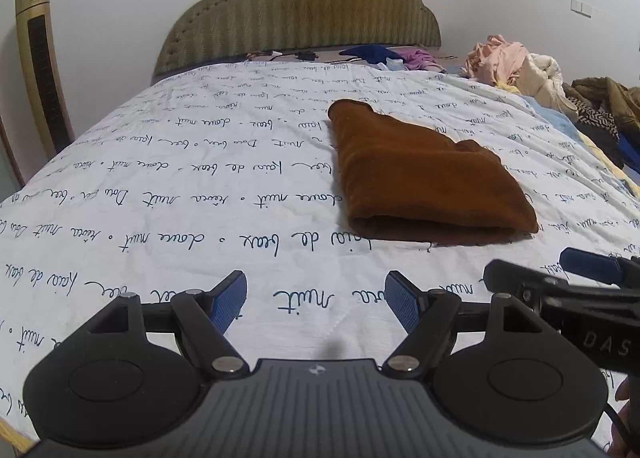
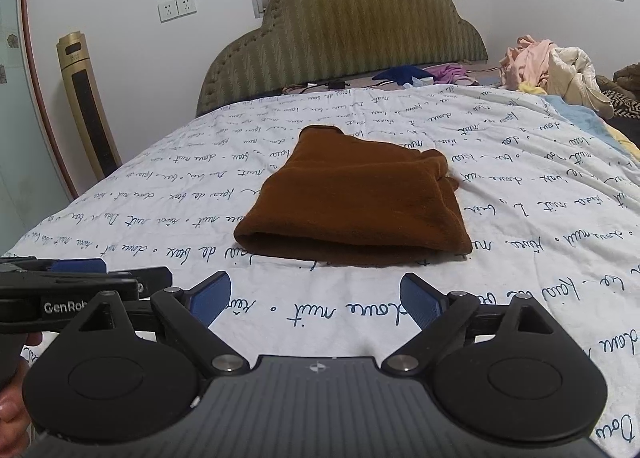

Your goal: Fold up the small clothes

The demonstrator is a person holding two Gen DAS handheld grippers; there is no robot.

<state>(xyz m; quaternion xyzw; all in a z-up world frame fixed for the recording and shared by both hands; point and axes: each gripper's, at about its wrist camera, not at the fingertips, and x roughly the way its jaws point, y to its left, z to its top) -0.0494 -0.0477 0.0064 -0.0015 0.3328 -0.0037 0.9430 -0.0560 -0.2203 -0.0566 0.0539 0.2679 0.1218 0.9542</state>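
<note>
The left gripper (image 1: 316, 298), black with ribbed blue pads, has its jaws spread wide with nothing between them, only the white quilted bedspread (image 1: 200, 186) printed with dark cursive writing beneath. The right gripper (image 2: 316, 298), of the same build, is likewise spread and empty over that bedspread; the two tools sit side by side, each showing at the edge of the other's view. Ahead of both, well apart from the fingertips, lies the folded rust-brown fleece garment (image 2: 352, 198), flat on the bedspread with its thick folded edge facing the grippers. Beyond it stands a padded olive-green headboard (image 2: 340, 34). To the right, a heap of pink and cream loose clothes (image 2: 552, 66) sits at the bed's far corner. A gold tower fan (image 1: 40, 66) stands by the left wall.
</note>
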